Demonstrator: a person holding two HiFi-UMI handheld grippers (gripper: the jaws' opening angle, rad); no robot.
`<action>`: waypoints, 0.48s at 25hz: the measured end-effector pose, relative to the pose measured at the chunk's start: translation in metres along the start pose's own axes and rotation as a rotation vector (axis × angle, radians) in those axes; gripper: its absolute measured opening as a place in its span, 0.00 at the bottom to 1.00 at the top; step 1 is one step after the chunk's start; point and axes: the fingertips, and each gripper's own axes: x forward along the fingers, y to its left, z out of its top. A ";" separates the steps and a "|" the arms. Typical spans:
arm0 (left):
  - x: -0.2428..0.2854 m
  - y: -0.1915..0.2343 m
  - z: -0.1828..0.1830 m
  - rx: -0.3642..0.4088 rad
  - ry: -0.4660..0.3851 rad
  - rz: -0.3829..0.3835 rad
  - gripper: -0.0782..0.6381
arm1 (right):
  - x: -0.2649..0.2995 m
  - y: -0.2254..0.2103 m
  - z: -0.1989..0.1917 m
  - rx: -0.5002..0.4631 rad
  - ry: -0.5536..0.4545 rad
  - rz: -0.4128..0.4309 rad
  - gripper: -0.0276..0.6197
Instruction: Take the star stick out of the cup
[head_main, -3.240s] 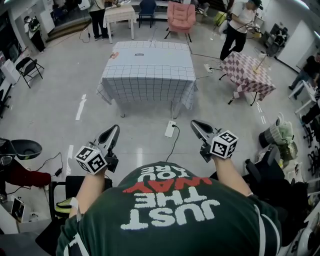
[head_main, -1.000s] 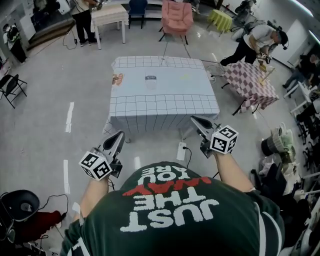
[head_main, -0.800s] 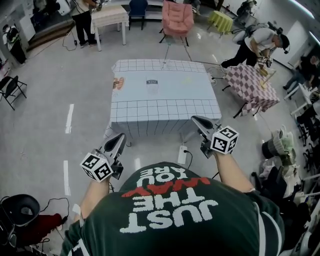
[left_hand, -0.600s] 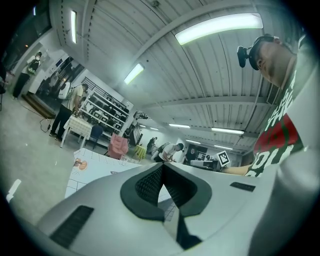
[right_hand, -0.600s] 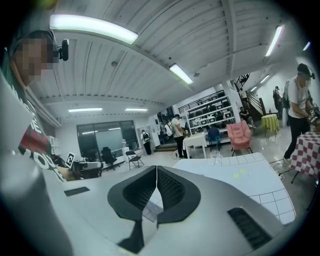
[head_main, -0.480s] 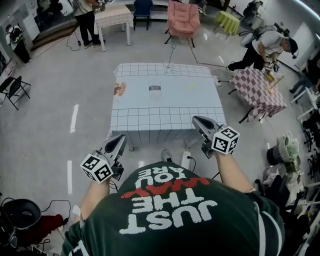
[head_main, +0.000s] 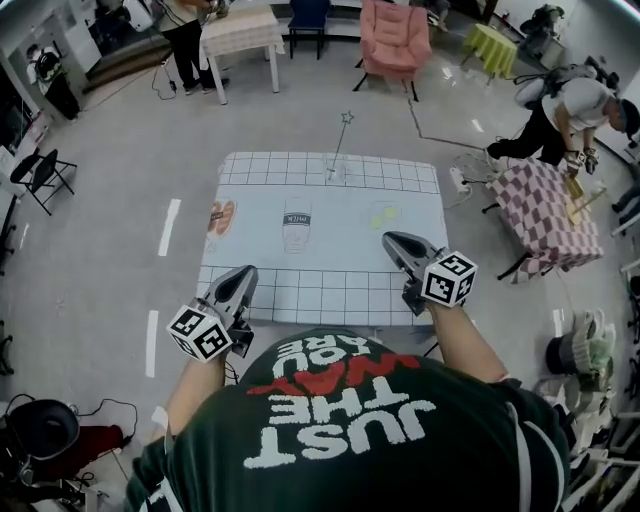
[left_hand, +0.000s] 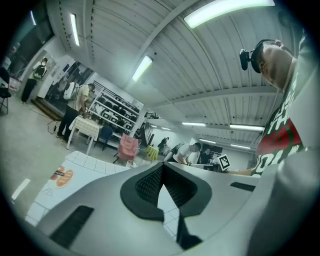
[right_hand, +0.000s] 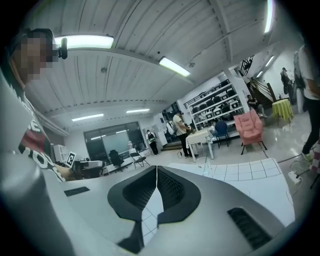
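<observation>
Counter (head_main: 250, 290) cloth: white, with thin dark grid lines round the border and a plain pale centre.

At the counter's centre, labelled cup (head_main: 296, 226): pale, with a dark band. Toward the counter's left edge, disc (head_main: 219, 213): orange-brown. Toward its right edge, patch (head_main: 384, 214): yellowish.

Left tongs (head_main: 240, 281) and right tongs (head_main: 394, 243): grey shells, black pads, cubes in black-and-white squares.

Shirt (head_main: 350, 430): dark green, white and red lettering.

Right of the counter, small table (head_main: 548, 205): pink-and-white check.

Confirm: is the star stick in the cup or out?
In. The star stick stands in the clear cup at the far edge of the table, star above the rim.
</observation>
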 end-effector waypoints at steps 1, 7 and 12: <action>0.024 0.002 0.001 -0.004 -0.001 0.001 0.12 | 0.005 -0.020 0.008 -0.001 0.005 0.015 0.09; 0.125 0.020 0.000 0.035 0.058 0.030 0.12 | 0.042 -0.109 0.037 -0.002 0.018 0.064 0.09; 0.164 0.054 0.005 0.051 0.075 0.054 0.12 | 0.072 -0.148 0.044 0.003 0.019 0.052 0.09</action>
